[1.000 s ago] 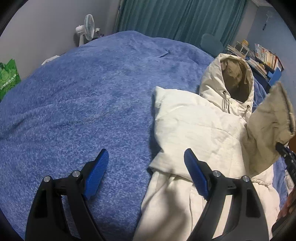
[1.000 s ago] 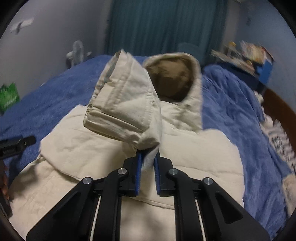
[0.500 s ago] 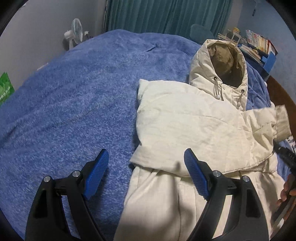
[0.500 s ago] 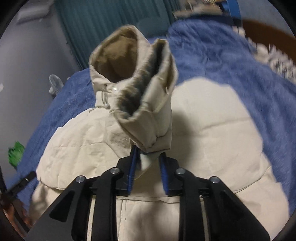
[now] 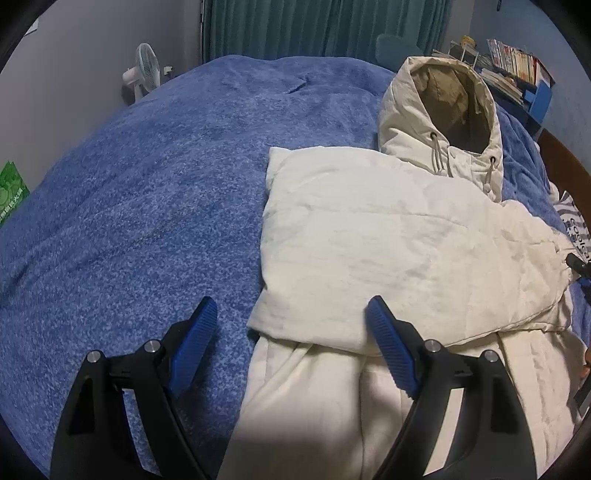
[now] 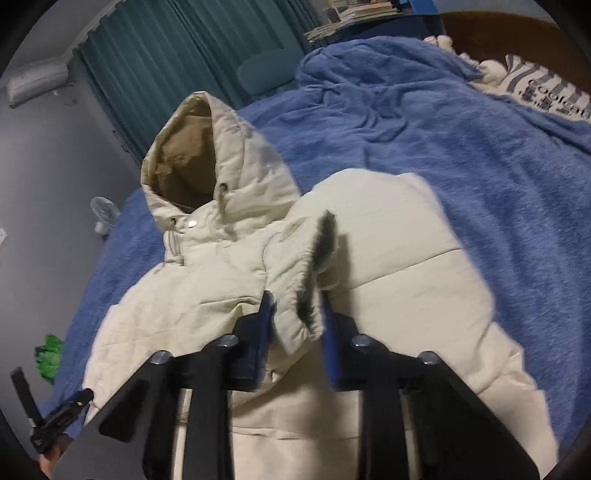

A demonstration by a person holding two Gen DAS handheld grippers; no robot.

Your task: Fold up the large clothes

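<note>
Right wrist view put the right tool (image 6: 295, 314) nearest to us, its blue pads either side of the sleeve cuff (image 6: 299, 295); the jaws had just been closing, yet a gap showed between pads and cloth, so we read the cuff as lying loosely between them, not clamped. We judged the sleeve (image 6: 236, 266) had been carried across the chest so the arm would lie inside the jacket's outline before the next fold. In the left wrist view, the left tool (image 5: 291, 321) hung with its jaws wide apart and nothing in them, over the near left edge of the cream jacket (image 5: 388, 251), probably waiting where it could pin or lift that side. The jacket lay flat, front up, on the blue bed cover (image 5: 147, 192), which gave a broad soft surface for a bulky garment. Its other sleeve (image 5: 332, 221) was already laid across the body. Beyond, the hood (image 5: 443, 110) stood open toward the far end of the bed. Farthest off were a small fan (image 5: 142, 72) and green curtains (image 5: 325, 26).
</note>
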